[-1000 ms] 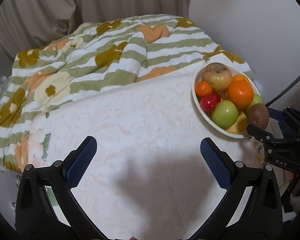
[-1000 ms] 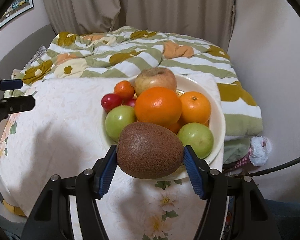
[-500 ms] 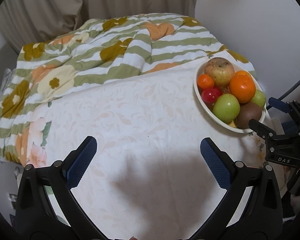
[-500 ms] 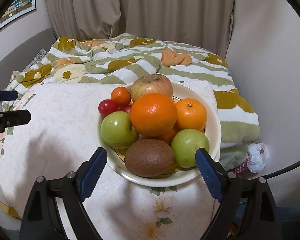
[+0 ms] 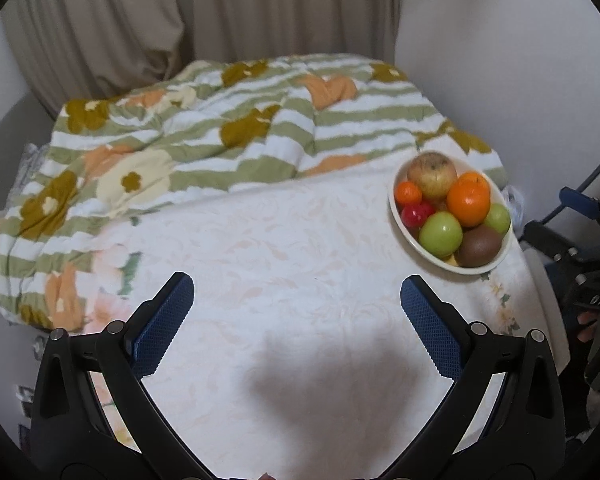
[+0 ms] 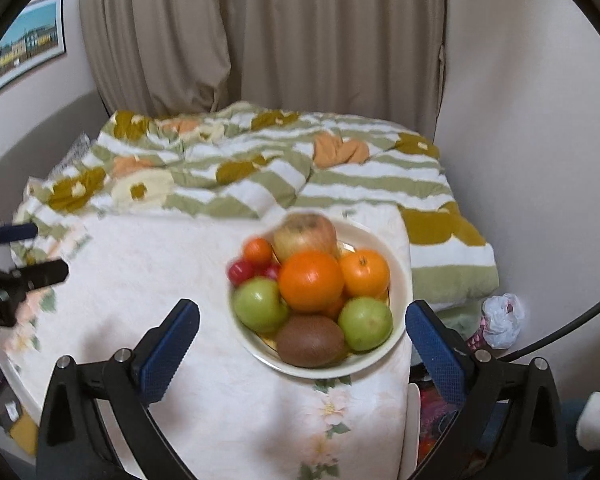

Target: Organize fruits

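A cream bowl (image 6: pixel 400 268) (image 5: pixel 398 216) sits near the table's right edge, piled with fruit. A brown kiwi (image 6: pixel 310 340) (image 5: pixel 480 246) lies at its near rim, between two green apples (image 6: pixel 260 306). Behind them are a large orange (image 6: pixel 311 281), a second orange (image 6: pixel 365 273), a tan apple (image 6: pixel 306 236), a small tangerine (image 6: pixel 257 251) and red fruits (image 6: pixel 241 271). My right gripper (image 6: pixel 302 350) is open and empty, drawn back above the near rim. My left gripper (image 5: pixel 296 326) is open and empty over the bare tablecloth, left of the bowl.
The round table (image 5: pixel 284 280) carries a pale floral cloth. A striped green and orange quilt (image 5: pixel 228 136) lies on the bed behind it. Curtains (image 6: pixel 300 40) and walls close the back and right. A white plastic bag (image 6: pixel 502 320) lies on the floor at the right.
My right gripper let go of the kiwi into the bowl, opened wide and pulled back and up. My left gripper also rose and drew back, still open.
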Motion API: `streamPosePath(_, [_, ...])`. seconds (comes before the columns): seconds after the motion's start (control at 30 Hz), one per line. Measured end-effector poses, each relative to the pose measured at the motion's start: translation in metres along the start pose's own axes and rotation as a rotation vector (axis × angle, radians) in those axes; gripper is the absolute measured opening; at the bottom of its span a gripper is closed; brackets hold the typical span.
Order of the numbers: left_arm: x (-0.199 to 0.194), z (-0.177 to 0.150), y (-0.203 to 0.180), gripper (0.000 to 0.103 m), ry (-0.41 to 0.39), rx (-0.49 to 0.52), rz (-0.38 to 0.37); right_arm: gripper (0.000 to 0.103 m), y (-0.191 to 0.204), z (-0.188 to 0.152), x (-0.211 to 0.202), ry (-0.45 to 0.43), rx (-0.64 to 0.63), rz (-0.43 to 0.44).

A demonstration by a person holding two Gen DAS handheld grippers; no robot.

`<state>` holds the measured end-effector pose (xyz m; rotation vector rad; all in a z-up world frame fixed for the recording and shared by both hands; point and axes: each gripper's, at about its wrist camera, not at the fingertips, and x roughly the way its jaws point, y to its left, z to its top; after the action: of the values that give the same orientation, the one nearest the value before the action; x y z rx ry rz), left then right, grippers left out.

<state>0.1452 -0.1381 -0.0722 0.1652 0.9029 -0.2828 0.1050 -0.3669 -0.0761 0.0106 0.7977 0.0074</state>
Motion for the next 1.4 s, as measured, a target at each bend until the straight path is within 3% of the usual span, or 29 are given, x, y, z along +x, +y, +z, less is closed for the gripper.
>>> streamPosePath(0.23, [-0.068,-0.007,0.036,0.103,-0.12,-0.086,0.067,0.103,0.041,0.033,-0.055,-0.066,0.019,-0.004])
streamPosePath(0.53, [-0.118,-0.022,0.074,0.103,-0.232,-0.18,0.095,0.103,0.083,0.032,-0.079,-0.073,0.04,-0.004])
streamPosePath(0.97, [-0.131,-0.039,0.075,0.103,-0.275,-0.13,0.137,0.103,0.105,0.022,-0.087,-0.092,0.04,-0.037])
streamPosePath(1.4, [-0.133,-0.039,0.079,0.103,-0.289,-0.122,0.122,0.103,0.103,0.022,-0.086,-0.091,0.036,-0.028])
